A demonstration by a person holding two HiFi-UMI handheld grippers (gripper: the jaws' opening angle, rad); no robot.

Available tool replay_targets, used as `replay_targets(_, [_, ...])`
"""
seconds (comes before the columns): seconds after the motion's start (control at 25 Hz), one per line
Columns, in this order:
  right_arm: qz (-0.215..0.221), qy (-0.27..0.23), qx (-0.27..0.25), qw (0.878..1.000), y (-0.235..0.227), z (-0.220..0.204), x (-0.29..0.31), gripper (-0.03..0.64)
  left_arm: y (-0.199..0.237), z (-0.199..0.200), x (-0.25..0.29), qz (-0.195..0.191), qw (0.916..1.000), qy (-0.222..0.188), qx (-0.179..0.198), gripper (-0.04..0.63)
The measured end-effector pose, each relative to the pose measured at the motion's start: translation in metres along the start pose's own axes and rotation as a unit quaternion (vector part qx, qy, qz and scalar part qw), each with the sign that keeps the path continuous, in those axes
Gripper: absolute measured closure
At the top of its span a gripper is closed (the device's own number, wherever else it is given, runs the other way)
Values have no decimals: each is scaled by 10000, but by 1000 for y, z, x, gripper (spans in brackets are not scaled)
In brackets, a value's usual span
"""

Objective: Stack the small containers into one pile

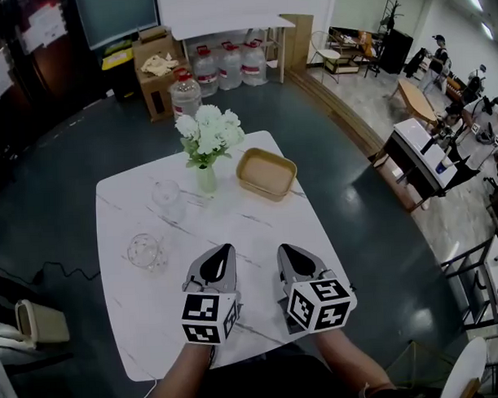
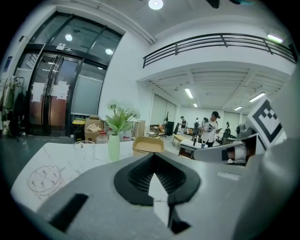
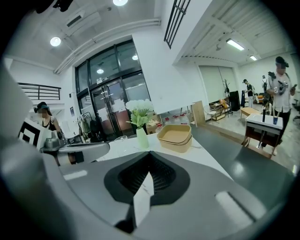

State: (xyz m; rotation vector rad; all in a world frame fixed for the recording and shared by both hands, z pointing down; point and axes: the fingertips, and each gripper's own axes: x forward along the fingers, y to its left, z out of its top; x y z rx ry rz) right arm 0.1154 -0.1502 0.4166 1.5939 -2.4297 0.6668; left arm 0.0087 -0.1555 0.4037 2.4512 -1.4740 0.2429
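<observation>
At near edge of white marble-look tabletop [image 1: 139, 320], both claws sit side by side, pointing fwd across it. Left gripper [image 1: 225, 250]: jaws fully together, nothing btwn them. Right gripper [image 1: 283, 252]: same, closed & empty. Tan shallow rounded-rectangle containers [image 1: 267, 173] are at far right of table, well apart from both grippers. Right gripper view shows two rims, one nested in the other. Pale green vase w/ white flowers [image 1: 206, 178] stands just left of them. Two clear glasses on left side: far one [image 1: 166, 194], near one [image 1: 145, 251].
</observation>
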Motion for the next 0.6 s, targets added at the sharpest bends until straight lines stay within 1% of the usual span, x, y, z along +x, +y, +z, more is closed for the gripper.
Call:
replay_targets(0.32, [32,2,-8,10000,1,3,2,620,-1,-3,2,-21,10000,45,36,598])
replay_targets(0.6, [87,77,-82,9999,-3,3,4,620,-3,0,5,-32,10000,-26,13,598])
